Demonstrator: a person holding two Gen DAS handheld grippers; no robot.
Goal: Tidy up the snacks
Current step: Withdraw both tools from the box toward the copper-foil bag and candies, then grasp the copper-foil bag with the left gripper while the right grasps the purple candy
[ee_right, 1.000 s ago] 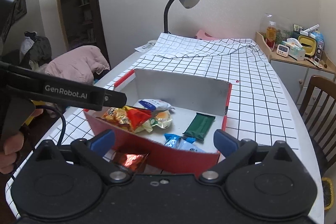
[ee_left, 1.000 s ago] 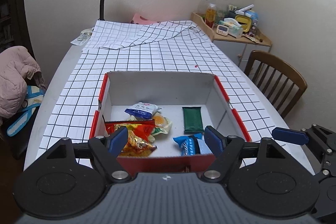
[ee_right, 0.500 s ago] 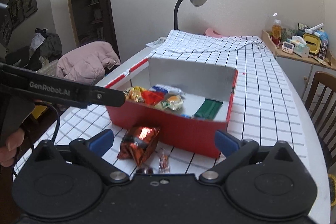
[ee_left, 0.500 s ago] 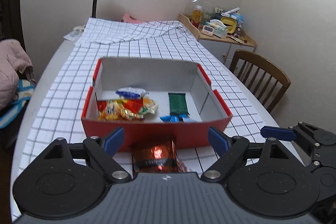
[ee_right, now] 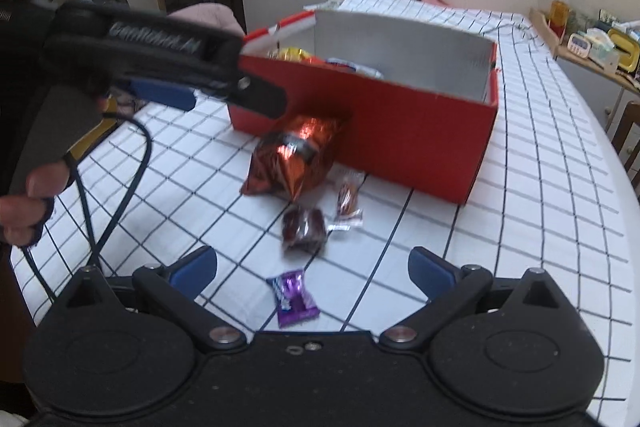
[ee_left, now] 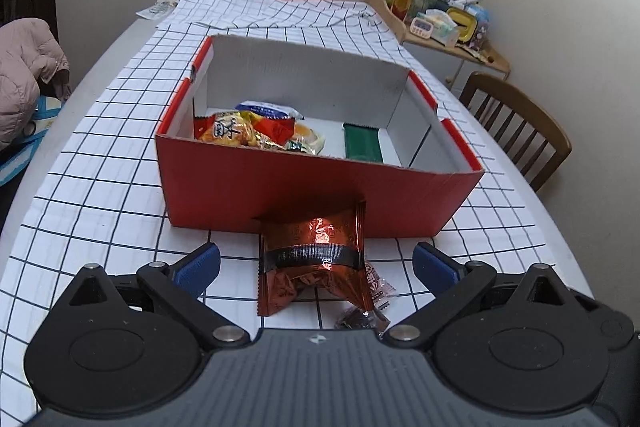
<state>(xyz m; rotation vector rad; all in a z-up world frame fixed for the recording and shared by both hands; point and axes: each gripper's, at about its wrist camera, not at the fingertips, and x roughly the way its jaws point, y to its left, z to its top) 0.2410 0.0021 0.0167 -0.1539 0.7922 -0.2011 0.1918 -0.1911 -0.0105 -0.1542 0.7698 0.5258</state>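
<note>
Left wrist view is showing the left gripper (ee_left: 314, 265) hanging low over the checked tablecloth (ee_left: 100, 187) with its blue fingers (ee_left: 198, 261) spread wide and holding nothing. A shiny red foil packet (ee_left: 314, 251) is lying between those fingers, its far end touching the near wall of the red box (ee_left: 280, 195); a black band across it carries print too small to read. A small red-and-white wrapped sweet (ee_left: 378, 285) is peeking out just beside the packet's right corner, and a dark wrapped sweet (ee_left: 360, 319) is sitting nearer the gripper body.

Inside the box, an orange bag (ee_left: 228, 133) bearing a large Chinese character is leaning against the left wall, a blue-and-white pack (ee_left: 266, 111) is lying behind it, and a green bar (ee_left: 362, 147) is resting flat toward the right.

From the right wrist view, the left tool's arm is reading "GenRobot.AI", though blurred. The right gripper (ee_right: 312, 273) is also gaping wide and empty, with a purple sweet (ee_right: 294, 297) lying on the cloth between its fingers (ee_right: 194, 267), near the table's front edge. The foil packet (ee_right: 294, 157) is lying farther off against the box (ee_right: 400, 143).
</note>
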